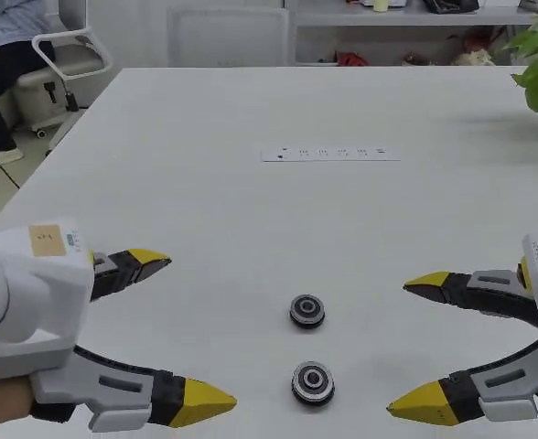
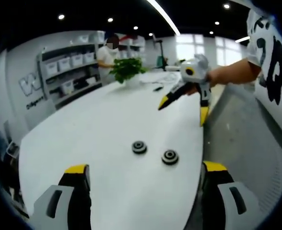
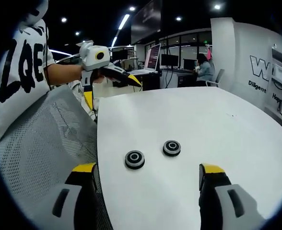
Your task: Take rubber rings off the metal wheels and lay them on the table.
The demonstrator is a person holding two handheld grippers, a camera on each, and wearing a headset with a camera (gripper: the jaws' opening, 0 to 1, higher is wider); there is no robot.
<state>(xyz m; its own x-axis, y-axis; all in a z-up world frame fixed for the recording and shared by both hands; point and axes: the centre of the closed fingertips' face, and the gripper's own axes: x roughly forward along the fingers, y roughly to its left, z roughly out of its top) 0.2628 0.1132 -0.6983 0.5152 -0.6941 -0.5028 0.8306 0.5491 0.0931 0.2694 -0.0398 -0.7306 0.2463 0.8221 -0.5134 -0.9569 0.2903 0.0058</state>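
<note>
Left gripper (image 1: 196, 331) sits at the lower left of the head view and right gripper (image 1: 400, 347) at the lower right. Both have their jaws spread wide and hold nothing.

Between them, low in the middle of the frame, two wheels lie flat on the table (image 1: 251, 192). The near wheel (image 1: 313, 382) is just below the far wheel (image 1: 307, 310); they are close but apart, and neither gripper touches them. Both gripper views show the pair ahead of the open jaws, near the table's edge.

Each wheel looks like a small, stiff metal disc, probably light enough to skid on the smooth top if pushed. The rings (image 1: 295, 388) appear as dark bands round the rims. They are likely soft, stretchy and grippy, and seated snugly.

A sound hold would be one gripper pinching a wheel across its rim to steady it or tip it up. The other could then nip the band at the edge and roll it off sideways. A squeeze on bare metal may slip.
</note>
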